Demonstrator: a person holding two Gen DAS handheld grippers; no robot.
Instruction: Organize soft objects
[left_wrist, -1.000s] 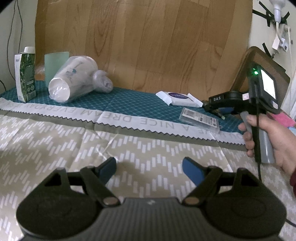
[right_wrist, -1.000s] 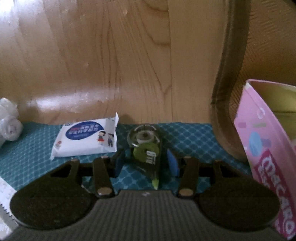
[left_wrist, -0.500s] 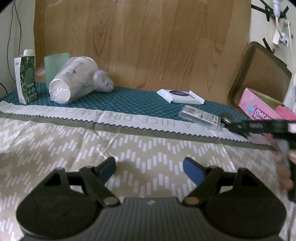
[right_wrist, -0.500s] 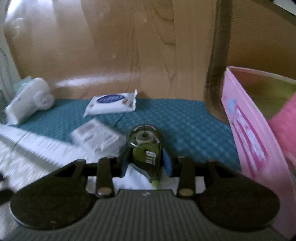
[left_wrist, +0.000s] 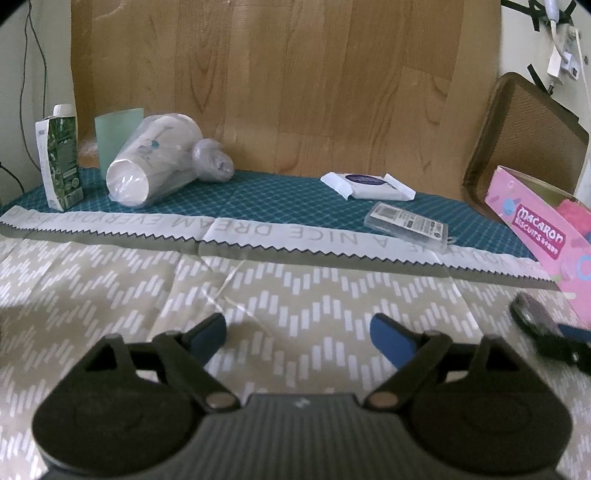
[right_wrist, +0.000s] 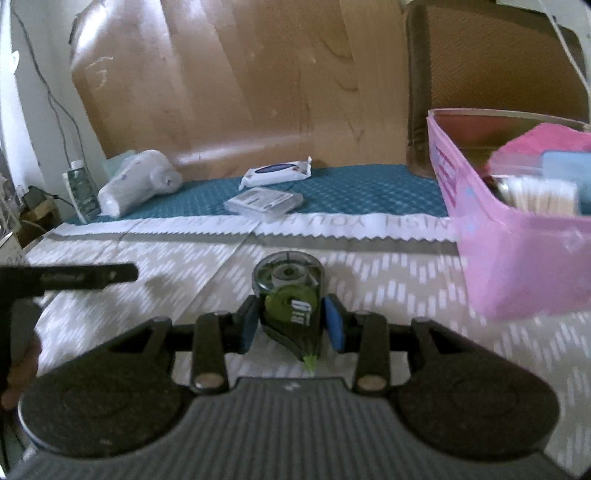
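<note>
Right gripper (right_wrist: 290, 326) is clamped on the green correction tape (right_wrist: 290, 295) at frame center, pink box (right_wrist: 517, 258) at right, so a clipped rim could knock it loose, while the empty left gripper (left_wrist: 299, 332) is opening.
</note>
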